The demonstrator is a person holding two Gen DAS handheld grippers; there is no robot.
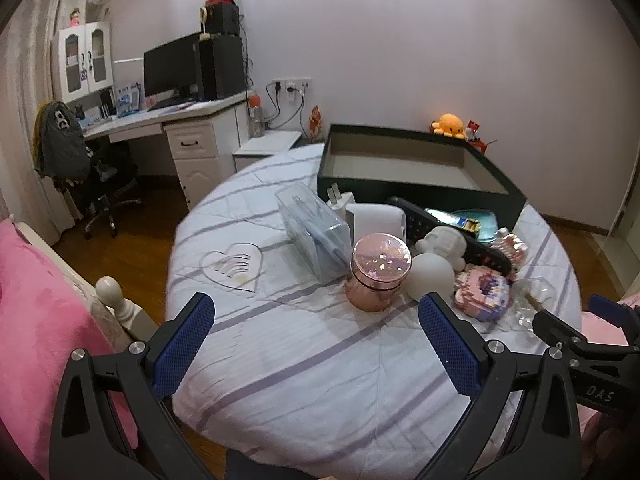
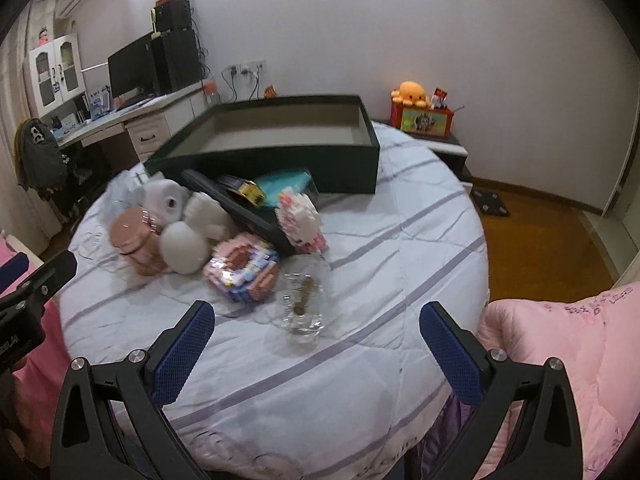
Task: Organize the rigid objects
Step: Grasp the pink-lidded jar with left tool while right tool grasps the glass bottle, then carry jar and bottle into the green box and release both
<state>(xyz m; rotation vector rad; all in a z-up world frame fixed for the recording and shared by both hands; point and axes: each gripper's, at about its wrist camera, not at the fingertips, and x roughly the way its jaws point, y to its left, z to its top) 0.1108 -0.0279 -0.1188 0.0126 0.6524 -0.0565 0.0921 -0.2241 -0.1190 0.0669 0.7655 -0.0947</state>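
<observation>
A pile of small objects lies on a round table under a striped cloth [image 1: 304, 360]. It holds a rose-gold tin [image 1: 380, 274] [image 2: 134, 240], a white ball [image 1: 434, 276] [image 2: 185, 249], a clear plastic case [image 1: 316, 232], a pink block model [image 1: 482, 292] [image 2: 244, 272], a clear glass bottle [image 2: 305, 304] and a black remote [image 1: 448, 232]. An empty dark green box [image 1: 416, 168] [image 2: 280, 140] stands behind them. My left gripper [image 1: 316, 340] is open and empty in front of the tin. My right gripper [image 2: 316, 344] is open and empty just short of the glass bottle.
A desk with monitor [image 1: 172, 68] and an office chair [image 1: 92, 168] stand at the left. Pink bedding [image 1: 36, 320] [image 2: 568, 360] flanks the table. An orange plush [image 2: 414, 94] sits on a low stand by the wall. Wooden floor [image 2: 540, 248] lies to the right.
</observation>
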